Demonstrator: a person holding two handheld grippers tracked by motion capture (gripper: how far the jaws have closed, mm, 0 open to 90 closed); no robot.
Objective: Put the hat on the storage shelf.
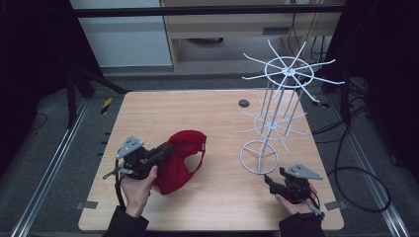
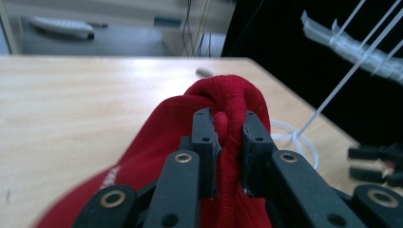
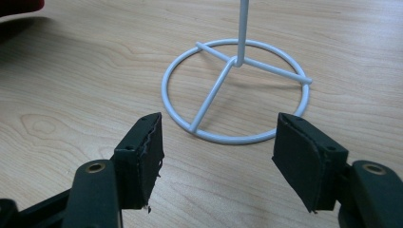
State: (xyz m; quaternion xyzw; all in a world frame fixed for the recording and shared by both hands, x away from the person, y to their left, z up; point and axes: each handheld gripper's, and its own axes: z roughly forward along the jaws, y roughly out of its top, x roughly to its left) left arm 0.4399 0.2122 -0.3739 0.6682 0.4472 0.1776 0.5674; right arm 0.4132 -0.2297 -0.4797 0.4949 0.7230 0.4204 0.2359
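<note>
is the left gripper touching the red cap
Touching: the left gripper view shows the left gripper pinching a fold of the red cap between its pads.

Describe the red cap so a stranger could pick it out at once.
On the wooden table, look left of the white wire rack. The red cap lies crumpled there, pinched by the left gripper. It is the table's sole red, soft thing.

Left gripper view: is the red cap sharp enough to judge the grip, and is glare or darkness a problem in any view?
Left gripper view: the red cap is sharp where the left gripper pinches it, soft at the lower left; mild glare on the table. High view: table evenly lit, surroundings dark. Right gripper view: the white rack base and the right gripper are crisp, shadows soft.
</note>
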